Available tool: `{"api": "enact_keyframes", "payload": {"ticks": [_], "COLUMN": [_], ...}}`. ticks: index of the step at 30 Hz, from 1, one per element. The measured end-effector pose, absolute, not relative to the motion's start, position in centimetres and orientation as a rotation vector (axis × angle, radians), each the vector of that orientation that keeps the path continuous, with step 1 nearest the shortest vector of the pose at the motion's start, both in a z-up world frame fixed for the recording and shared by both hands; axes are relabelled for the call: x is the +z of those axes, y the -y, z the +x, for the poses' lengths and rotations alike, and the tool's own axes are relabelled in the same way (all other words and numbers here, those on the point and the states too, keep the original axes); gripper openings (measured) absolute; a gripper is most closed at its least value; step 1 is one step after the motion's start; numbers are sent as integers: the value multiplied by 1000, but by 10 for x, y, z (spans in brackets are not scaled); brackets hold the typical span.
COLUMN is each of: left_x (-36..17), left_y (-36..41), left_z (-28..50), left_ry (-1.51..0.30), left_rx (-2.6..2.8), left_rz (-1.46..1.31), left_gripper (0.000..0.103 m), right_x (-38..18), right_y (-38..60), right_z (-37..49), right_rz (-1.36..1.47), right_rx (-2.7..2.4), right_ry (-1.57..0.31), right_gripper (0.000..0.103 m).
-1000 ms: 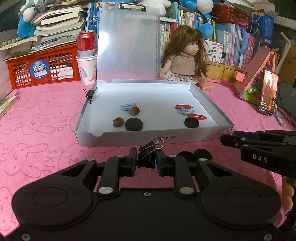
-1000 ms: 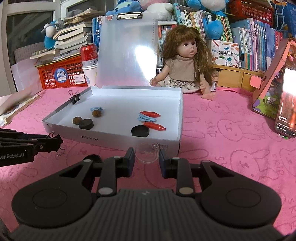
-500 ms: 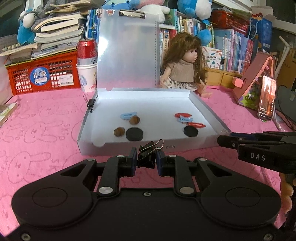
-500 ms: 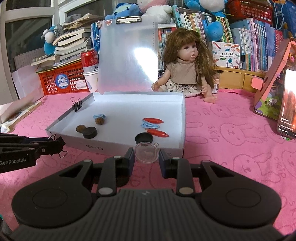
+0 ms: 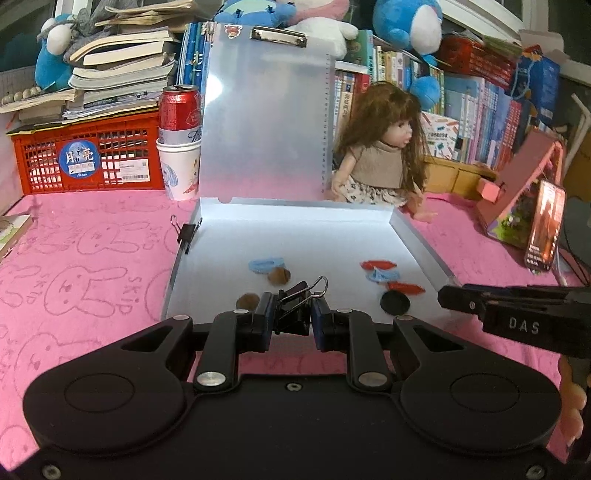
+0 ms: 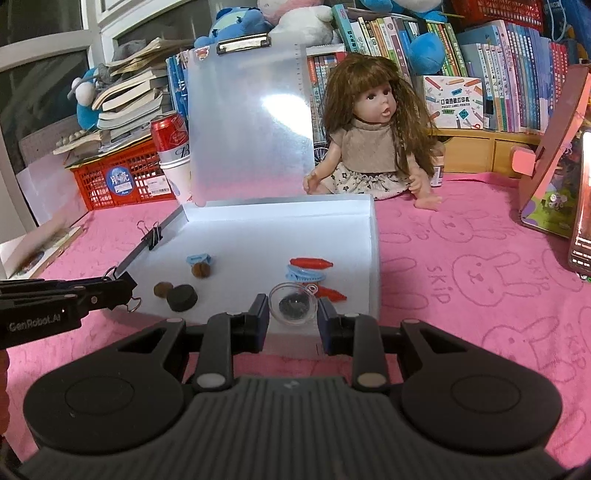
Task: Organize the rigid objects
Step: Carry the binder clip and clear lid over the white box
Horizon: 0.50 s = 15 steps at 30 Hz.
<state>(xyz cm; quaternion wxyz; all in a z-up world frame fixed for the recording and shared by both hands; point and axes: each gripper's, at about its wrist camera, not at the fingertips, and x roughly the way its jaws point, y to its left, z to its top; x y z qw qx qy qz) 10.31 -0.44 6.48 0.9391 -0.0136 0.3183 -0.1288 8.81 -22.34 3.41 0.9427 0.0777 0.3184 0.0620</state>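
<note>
White tray [image 5: 417,236]: near wall ahead, w/ pucks, clips inside. L gripper [image 5: 293,318] clamps binder clip [image 5: 295,308]; R gripper [image 6: 293,315] grips clear dome [image 6: 293,303].

Pink rabbit-print cloth [image 5: 92,258] across the foreground. Upper left of the left view: red crate [image 5: 88,155] under stacked books [image 5: 118,77], red can [image 5: 180,110] standing in a white paper cup [image 5: 179,168]. Centre right: long-haired doll [image 6: 373,140] seated against a row of books [image 6: 509,74]. Far right: phone [image 5: 546,225] leaning on a pink stand [image 5: 517,195]. Blue plush toys [image 5: 406,22] along the top
</note>
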Motion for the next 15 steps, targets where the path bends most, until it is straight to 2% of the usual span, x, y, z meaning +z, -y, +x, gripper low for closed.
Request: {"api": "enact_keyframes", "payload": {"ticks": [9,15], "left_x": [72,68], "left_y": [3,-3], "left_z": [146,184], "left_ry": [-617,-656], "left_rx": [-259,-249], "left_rz": [-52,-83], "left_gripper": [20,20], "right_x": [41,37], "right_y": [244,252], "right_z": [131,159], "right_rz": [285,288], "right_rx": [117,70], "right_ry": [-705,-750], "right_gripper": [33,33]}}
